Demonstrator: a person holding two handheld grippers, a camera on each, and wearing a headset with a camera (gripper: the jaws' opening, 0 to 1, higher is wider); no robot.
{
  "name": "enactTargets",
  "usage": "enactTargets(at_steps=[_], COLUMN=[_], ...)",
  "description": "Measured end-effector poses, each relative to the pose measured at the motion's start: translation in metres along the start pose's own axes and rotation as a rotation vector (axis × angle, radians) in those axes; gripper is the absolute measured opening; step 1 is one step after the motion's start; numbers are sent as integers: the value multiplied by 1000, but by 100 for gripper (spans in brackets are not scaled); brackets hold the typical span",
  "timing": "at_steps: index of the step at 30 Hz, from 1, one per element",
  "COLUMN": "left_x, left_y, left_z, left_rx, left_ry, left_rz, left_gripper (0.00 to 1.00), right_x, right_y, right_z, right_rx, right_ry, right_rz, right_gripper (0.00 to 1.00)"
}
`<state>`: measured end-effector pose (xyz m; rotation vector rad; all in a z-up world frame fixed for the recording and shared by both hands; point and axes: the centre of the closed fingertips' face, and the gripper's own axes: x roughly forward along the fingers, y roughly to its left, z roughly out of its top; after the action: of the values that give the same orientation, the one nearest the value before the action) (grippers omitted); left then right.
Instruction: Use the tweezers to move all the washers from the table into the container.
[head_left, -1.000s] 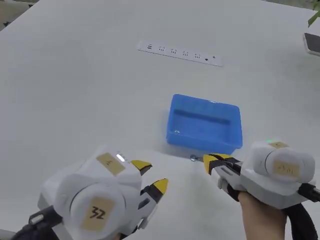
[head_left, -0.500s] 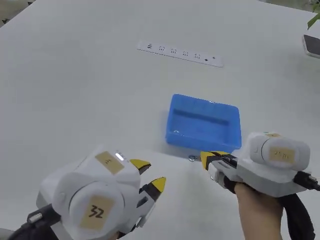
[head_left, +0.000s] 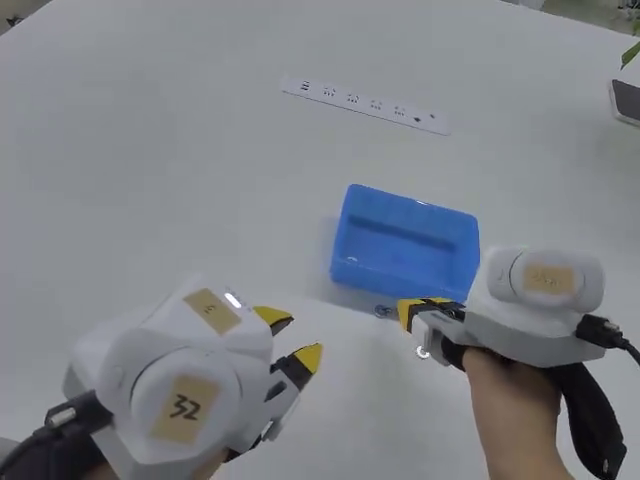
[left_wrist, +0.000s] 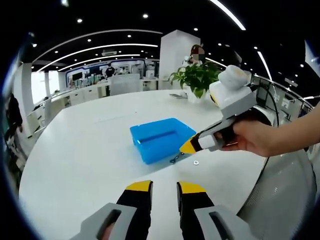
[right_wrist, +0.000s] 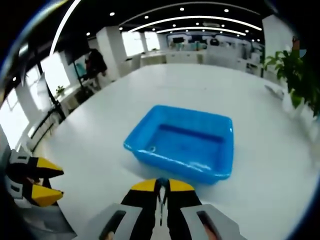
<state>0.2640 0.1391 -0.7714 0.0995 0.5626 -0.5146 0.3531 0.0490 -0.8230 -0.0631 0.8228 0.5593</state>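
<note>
- The white surface (head_left: 150, 150) sits slightly differently in the head view than a second ago. This is read as a shift of the camera, not of the things on it.
- The left hand-held gripper (head_left: 290, 337) is held at 7 o'clock from the container, with its jaws a little apart and nothing between them. Its place is hardly altered.
- The right hand-held gripper (head_left: 410, 310) is closed on the tweezers (right_wrist: 161, 200). Over the last second it is brought from 5 o'clock in toward the container's near wall at 6 o'clock.
- The blue container (head_left: 405, 248) is left where it stood.
- The tweezer tips are now just beside that wall. Whether a washer is pinched there cannot be told.
- A stored washer (right_wrist: 151, 148) is seen inside, at the container's 8 o'clock corner.
- A loose washer (left_wrist: 196, 162) lies on the surface under the right hand-held gripper, so at least one pickup is judged to remain.
</note>
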Motion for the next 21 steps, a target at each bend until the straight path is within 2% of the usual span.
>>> enactTargets(at_steps=[1,7,10,14,15,17,18,19,21], left_x=[0,0,0,0,-1,-1,-1,-1,-1], left_y=[1,3,3,4,4,5,5,6,6], left_z=[0,0,0,1,1,1,1,1,1], left_rx=[-2,-14,-16,-17,-18,-22,-24,-23,-19], left_ry=[0,-10,-14,-18,-19,-21,-21,-21,-21], left_rz=[2,8,8,10,12,14,14,14,17], left_gripper=[17,17,17,17,17,17,17,16,16], right_x=[1,2,-2,-9,-13,-21,-22,-25,-28], right_y=[-1,-5,-5,-5,-4,0,1,4,4], right_z=[-2,2,-3,-6,-6,-18,-20,-27,-32], right_rx=[8,-8,42,48,46,31,14,-10,-34], right_ry=[22,53,84,115,134,234,254,304,339], right_rz=[-4,-5,5,7,17,49,57,78,78], right_gripper=[3,2,1,1,1,1,1,1,1])
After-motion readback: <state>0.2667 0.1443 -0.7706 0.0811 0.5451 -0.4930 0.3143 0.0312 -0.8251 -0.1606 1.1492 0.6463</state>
